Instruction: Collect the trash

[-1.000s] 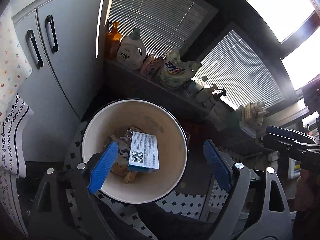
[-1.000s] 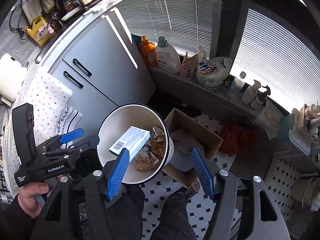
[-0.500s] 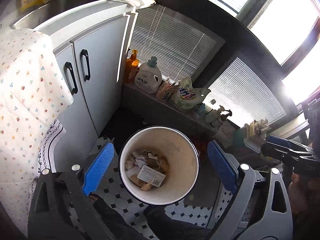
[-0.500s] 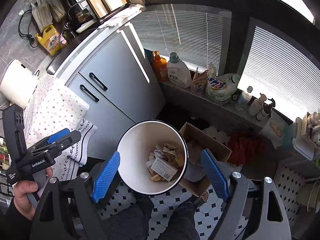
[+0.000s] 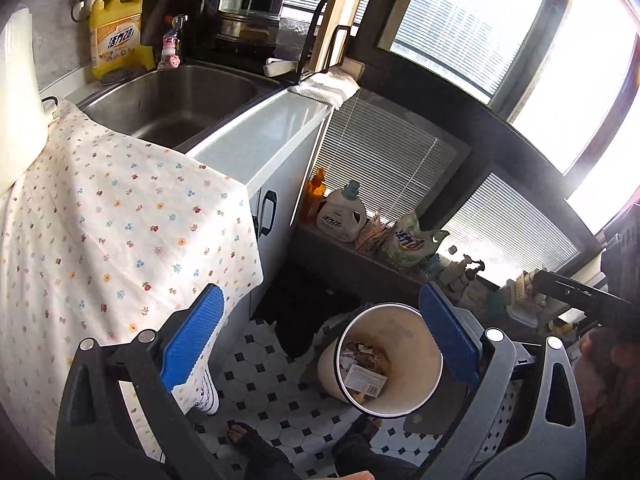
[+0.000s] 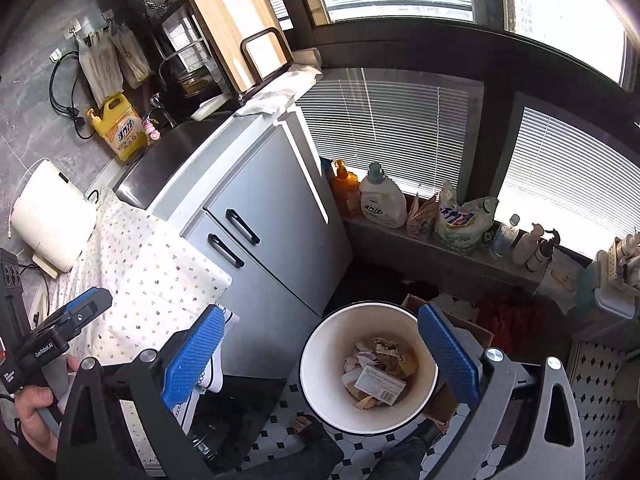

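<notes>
A white round trash bin [image 5: 408, 336] stands on the tiled floor, holding crumpled paper and a small white box with a barcode [image 5: 366, 380]. My left gripper [image 5: 320, 289] hangs well above the bin, open, nothing between its blue pads. In the right wrist view the bin [image 6: 332, 352] and the box [image 6: 378, 386] lie below my right gripper [image 6: 320, 309]; its jaws are opening and nothing is between them. A hand [image 6: 32, 408] at the left edge holds the left gripper [image 6: 72, 320].
A grey cabinet [image 6: 272, 240] with a steel sink [image 5: 180, 100] stands left of the bin, with a floral cloth [image 5: 100, 220] draped beside it. Detergent bottles [image 6: 380, 200] line the window ledge. An open cardboard box [image 6: 472, 328] sits behind the bin. The person's legs are below.
Both grippers have risen and drawn back from the bin, which looks smaller now. The right jaws have spread wider. The barcode box has settled among the trash in the bin.
</notes>
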Motion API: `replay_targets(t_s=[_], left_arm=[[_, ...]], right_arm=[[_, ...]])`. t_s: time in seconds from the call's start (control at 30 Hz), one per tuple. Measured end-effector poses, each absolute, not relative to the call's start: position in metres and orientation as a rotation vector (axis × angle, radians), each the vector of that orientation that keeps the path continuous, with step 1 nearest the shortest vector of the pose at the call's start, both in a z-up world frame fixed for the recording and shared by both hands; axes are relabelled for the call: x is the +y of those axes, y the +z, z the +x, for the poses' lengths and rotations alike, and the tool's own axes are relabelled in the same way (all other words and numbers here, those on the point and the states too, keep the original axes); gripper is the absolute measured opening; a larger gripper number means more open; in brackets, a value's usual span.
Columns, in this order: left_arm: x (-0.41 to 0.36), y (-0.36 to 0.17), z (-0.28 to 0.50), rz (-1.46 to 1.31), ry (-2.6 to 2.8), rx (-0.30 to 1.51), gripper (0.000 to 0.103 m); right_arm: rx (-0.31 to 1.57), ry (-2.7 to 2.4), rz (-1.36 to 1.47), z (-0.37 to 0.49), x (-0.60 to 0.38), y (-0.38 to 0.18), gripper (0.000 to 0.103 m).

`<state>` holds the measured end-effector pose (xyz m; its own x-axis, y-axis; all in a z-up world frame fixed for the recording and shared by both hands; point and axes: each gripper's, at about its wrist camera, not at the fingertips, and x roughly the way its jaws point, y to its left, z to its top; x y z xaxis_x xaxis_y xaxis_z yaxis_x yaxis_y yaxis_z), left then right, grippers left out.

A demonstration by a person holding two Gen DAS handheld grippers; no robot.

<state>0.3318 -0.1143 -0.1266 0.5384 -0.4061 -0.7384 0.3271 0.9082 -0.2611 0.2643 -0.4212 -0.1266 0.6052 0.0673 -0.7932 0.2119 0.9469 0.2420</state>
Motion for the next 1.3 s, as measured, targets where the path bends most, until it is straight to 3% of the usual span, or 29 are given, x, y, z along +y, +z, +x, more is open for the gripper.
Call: replay_targets(t_s=[0.47, 1.3], left_arm=[[-0.037, -0.063, 0.309, -0.087, -0.329, 0.771, 0.097], [-0.033, -0.021, 0.1, -0.156, -0.015, 0.645, 0.097]], right_arm=[[0.82, -0.009, 0.283, 0.264, -0.358, -0.064, 0.095], [0.734, 0.308, 0.153, 0.145, -0.334, -0.038, 0.095]])
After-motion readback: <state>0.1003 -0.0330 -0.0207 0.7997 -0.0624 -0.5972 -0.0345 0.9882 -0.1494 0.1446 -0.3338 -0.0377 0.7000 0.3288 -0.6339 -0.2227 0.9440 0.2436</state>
